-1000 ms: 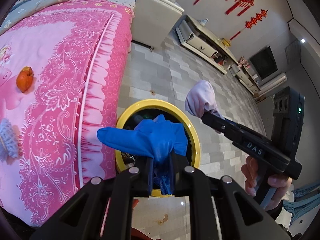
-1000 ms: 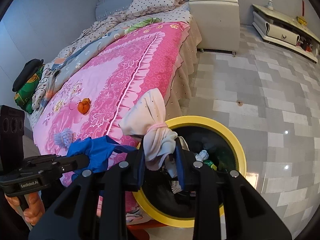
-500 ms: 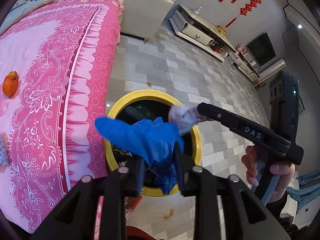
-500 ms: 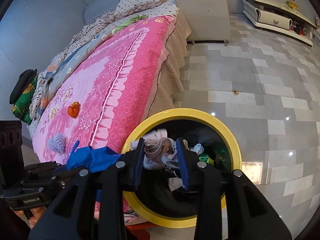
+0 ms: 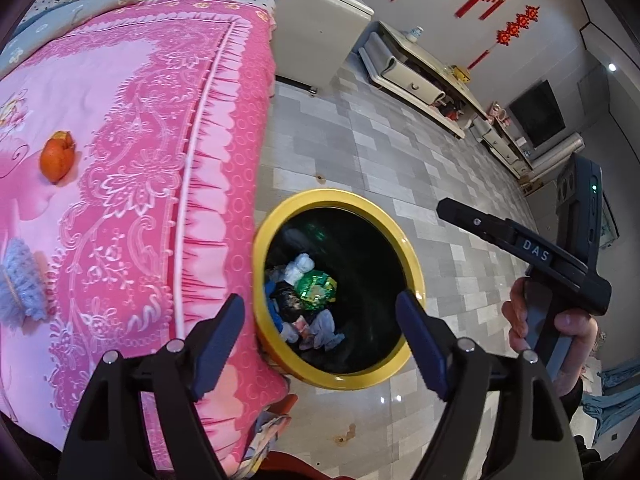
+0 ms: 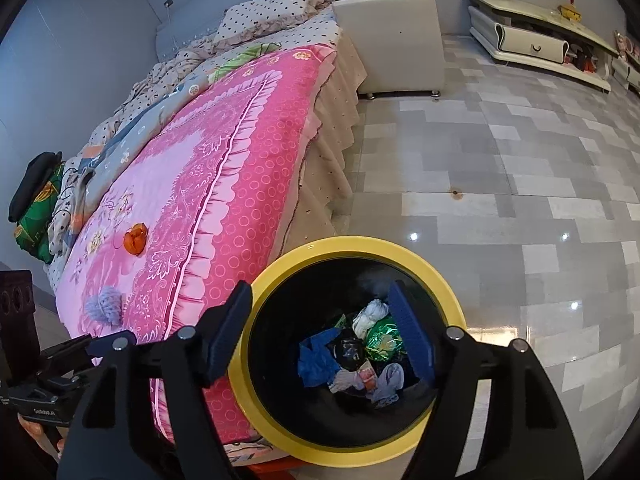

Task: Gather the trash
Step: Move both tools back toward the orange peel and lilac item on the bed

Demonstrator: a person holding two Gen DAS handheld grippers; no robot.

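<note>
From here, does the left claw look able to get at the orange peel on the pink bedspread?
Probably yes. The left claw is open and empty over the yellow-rimmed bin, and the orange peel lies exposed on the pink bedspread with nothing over it.

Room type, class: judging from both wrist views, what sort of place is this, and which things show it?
Most likely a home bedroom: a bed with a pink patterned cover and spotted pillow, a white bedside cabinet, and a low media unit along the wall.
</note>
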